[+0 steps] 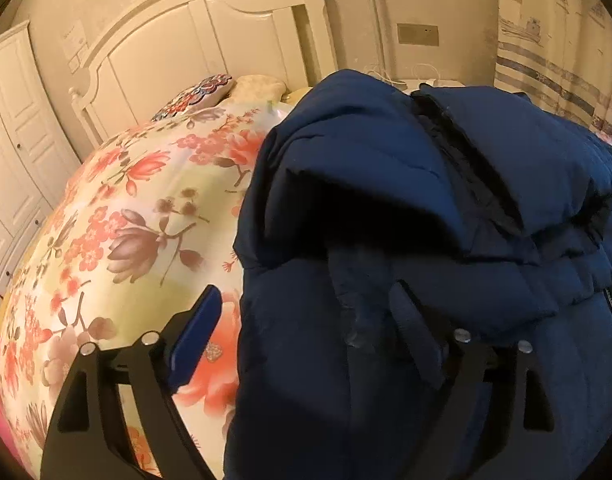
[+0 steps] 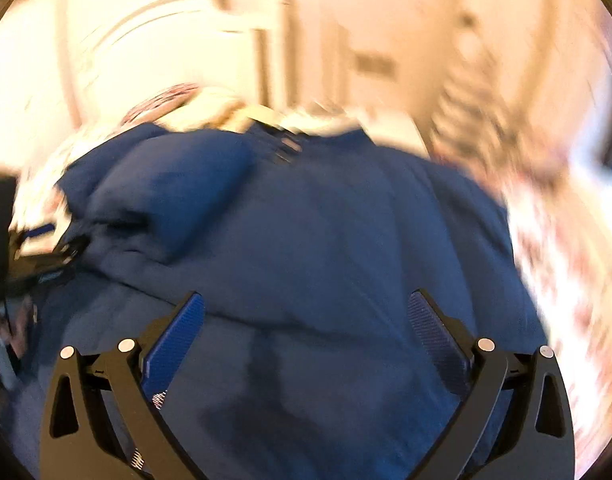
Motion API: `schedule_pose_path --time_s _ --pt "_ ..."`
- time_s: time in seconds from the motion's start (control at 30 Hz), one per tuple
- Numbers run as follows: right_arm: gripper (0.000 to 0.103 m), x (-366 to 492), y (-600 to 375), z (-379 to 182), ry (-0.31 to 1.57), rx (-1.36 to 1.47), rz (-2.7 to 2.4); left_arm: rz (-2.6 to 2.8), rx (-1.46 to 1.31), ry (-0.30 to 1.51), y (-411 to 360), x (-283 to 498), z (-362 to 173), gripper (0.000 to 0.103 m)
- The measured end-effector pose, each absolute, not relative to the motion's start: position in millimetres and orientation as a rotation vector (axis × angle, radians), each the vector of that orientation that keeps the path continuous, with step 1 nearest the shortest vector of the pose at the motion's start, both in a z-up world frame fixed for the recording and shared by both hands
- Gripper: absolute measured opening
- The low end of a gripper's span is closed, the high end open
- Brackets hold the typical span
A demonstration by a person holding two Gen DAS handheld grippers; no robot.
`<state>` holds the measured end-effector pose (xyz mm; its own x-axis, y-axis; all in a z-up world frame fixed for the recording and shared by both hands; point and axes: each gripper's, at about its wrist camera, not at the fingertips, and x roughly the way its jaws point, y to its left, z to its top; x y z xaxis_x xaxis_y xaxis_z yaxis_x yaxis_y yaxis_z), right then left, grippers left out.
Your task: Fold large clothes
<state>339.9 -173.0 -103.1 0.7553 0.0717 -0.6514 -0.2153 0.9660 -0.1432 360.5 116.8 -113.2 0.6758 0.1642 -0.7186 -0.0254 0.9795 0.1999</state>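
The right-wrist view is smeared by motion blur, the headboard (image 2: 178, 20) and floral bedspread (image 2: 565, 280) reduced to streaks, while the navy jacket (image 1: 425, 240) is cut off at the left-wrist picture's lower edge.

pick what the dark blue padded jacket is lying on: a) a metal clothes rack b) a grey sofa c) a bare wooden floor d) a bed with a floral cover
d: the jacket is heaped on the floral cover of a bed, with the white headboard behind it.

left gripper (image 1: 306, 320) jaws spread wide, right gripper (image 2: 306, 320) jaws likewise
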Motion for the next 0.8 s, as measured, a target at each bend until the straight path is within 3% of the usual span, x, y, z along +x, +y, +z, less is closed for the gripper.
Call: schedule_pose_path --time_s 0.17,0.3,0.33,0.37,0.47,0.6,0.67,0.8 --pt "0.097 370 -89 -101 0.655 -0.512 0.253 0.111 0.115 0.840 128 361 -113 0.097" --pt "0.080 402 -51 -115 0.692 -0.623 0.302 0.121 0.128 0.838 127 361 -113 0.097" --pt "0.068 406 -49 -117 0.698 -0.618 0.312 0.124 0.132 0.837 126 361 -113 0.097" --pt "0.062 409 -53 -115 0.703 -0.583 0.325 0.125 0.133 0.837 126 361 -113 0.097" --pt "0.040 402 -91 -89 0.668 -0.324 0.350 0.121 0.120 0.840 127 361 -113 0.098" --pt "0.039 375 -196 -64 0.589 0.200 0.337 0.106 0.081 0.849 132 362 -114 0.100" --pt "0.039 365 -259 -78 0.592 0.447 0.273 0.099 0.065 0.853 134 362 -114 0.100" --pt "0.042 368 -323 -129 0.761 0.632 0.157 0.095 0.056 0.857 135 362 -115 0.100"
